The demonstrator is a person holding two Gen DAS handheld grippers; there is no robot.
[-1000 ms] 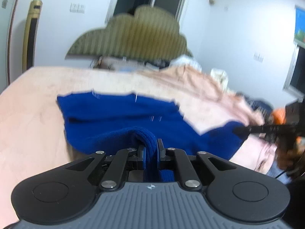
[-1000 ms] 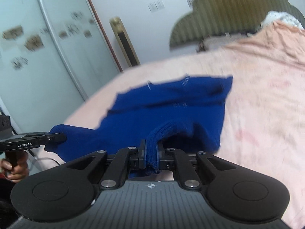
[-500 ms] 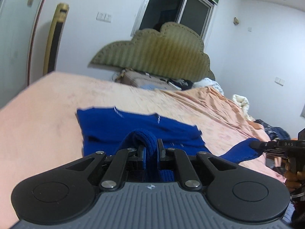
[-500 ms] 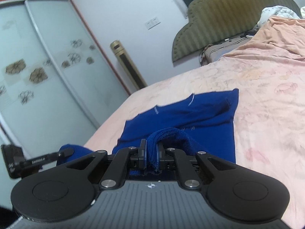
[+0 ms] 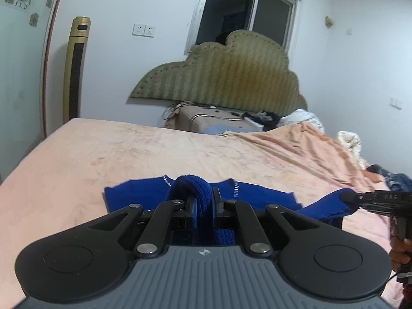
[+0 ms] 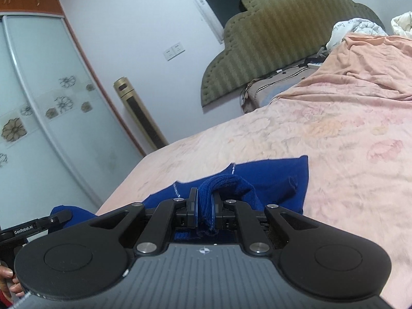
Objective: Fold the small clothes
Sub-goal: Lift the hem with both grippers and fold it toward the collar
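A small blue knitted garment [image 5: 257, 198] lies on the pink bedspread [image 5: 128, 154], its far part flat and its near edge lifted. My left gripper [image 5: 204, 198] is shut on a bunched ribbed fold of that edge. In the right wrist view the same blue garment [image 6: 283, 180] spreads ahead, and my right gripper [image 6: 204, 200] is shut on another ribbed fold of it. Each gripper shows at the side of the other's view: the right gripper [image 5: 345, 197] with blue cloth in it at the right, the left gripper [image 6: 68, 215] at the lower left.
A green padded headboard [image 5: 231, 77] stands at the far end, with a box of cables [image 5: 213, 121] below it. A gold tower fan [image 5: 74, 69] and a sliding wardrobe door [image 6: 38, 128] are on the left. Crumpled bedding [image 6: 360, 28] and clothes [image 5: 391, 177] lie at the right.
Both grippers have pulled back toward the near edge of the bed with the garment's edge in them, so less of the flat blue cloth shows ahead. The views have tilted up toward the headboard.
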